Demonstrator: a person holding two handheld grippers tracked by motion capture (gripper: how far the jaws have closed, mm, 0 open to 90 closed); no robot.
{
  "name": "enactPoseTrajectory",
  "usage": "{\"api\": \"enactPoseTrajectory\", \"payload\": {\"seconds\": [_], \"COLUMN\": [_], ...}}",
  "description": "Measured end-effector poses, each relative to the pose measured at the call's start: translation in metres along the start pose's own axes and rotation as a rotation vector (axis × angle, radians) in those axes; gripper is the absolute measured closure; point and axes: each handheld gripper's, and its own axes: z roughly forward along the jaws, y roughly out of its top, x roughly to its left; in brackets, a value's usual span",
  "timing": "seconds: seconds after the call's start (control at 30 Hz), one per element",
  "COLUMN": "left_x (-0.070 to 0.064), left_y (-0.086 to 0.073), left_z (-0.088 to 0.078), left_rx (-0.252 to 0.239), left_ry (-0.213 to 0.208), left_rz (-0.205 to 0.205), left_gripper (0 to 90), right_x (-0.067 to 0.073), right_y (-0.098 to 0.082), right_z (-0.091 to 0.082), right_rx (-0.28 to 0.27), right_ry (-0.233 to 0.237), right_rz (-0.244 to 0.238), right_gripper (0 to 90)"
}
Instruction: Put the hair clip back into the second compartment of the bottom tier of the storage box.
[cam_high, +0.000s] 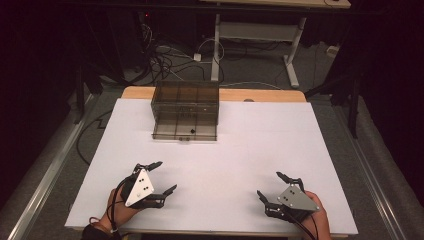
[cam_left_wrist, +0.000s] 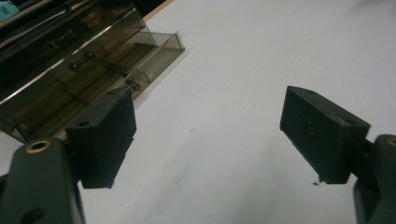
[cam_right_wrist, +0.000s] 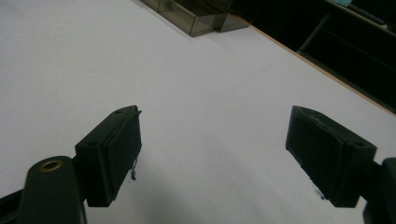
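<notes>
Both claws idle and empty, well short of the drawer box; the reach has not begun.

My left claw (cam_high: 156, 176) and right claw (cam_high: 270, 186) rest low at the near edge of the worktop (cam_high: 250, 145), each with jaws spread wide and nothing between them; the smoky drawer box (cam_high: 185, 110) stands at the far edge, well apart from both, and nearer my left claw's side than my right's; its lowest drawer (cam_left_wrist: 140, 65) looks pulled out towards me, with a small dark thing (cam_high: 192, 131) lying in it, though I cannot tell what it is at this distance; I judge this the approach step, nothing yet grasped; next I would carry my left claw forward to the box, keep the jaws wide, and come down over the open drawer without knocking its front wall.
</notes>
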Motion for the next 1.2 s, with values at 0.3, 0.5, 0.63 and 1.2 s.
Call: {"api": "enactPoseTrajectory", "payload": {"seconds": [0.3,0.5,0.63,1.2], "left_x": [0.007,0.011,0.010,0.009], "left_y": [-0.019,-0.031,-0.031,-0.028], "left_z": [-0.007,-0.013,-0.016,-0.022], "left_rx": [0.051,0.075,0.082,0.054], "left_ry": [0.005,0.005,0.013,0.018], "left_rz": [-0.025,-0.073,-0.072,-0.072], "left_gripper": [17.6,17.6,17.6,17.6], "right_x": [0.001,-0.001,-0.004,-0.002], "right_y": [0.002,0.001,0.000,0.004], "right_z": [0.004,0.003,0.001,-0.002], "right_rx": [-0.004,-0.015,-0.022,-0.032], "right_ry": [-0.002,0.000,-0.001,-0.005], "right_rz": [0.002,0.008,0.006,-0.012], "right_gripper": [18.2,18.2,18.2,17.7]}}
